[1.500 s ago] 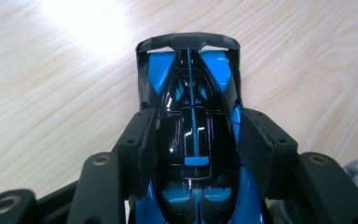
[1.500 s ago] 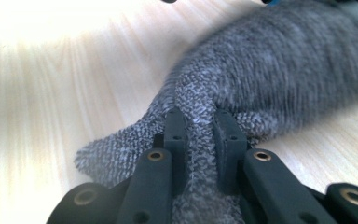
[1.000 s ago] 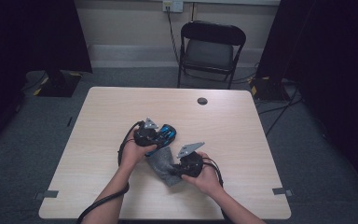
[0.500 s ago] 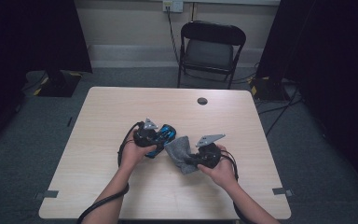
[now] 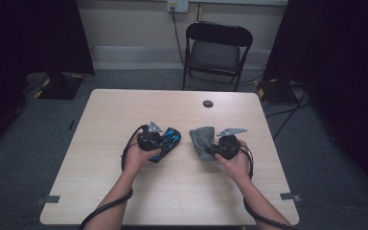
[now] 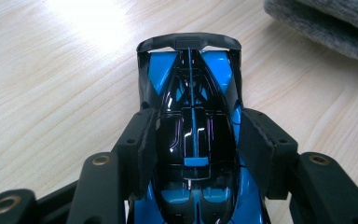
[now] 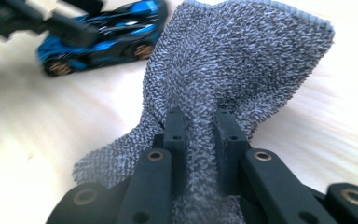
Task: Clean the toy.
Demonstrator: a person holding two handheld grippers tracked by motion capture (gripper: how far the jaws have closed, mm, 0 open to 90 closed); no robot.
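Observation:
A blue and black toy car rests on the wooden table. My left gripper is shut on the car, its pads pressed against both sides of the cabin. A grey terry cloth hangs bunched in my right gripper, whose jaws pinch a fold of it. The cloth is to the right of the car, a short gap apart. In the right gripper view the car lies beyond the cloth at the upper left.
A small dark round disc lies near the table's far edge. A black folding chair stands behind the table. Cables trail from both grippers toward the near edge.
My right gripper has carried the grey cloth to the right, away from the car. The left hand and the car have stayed put.

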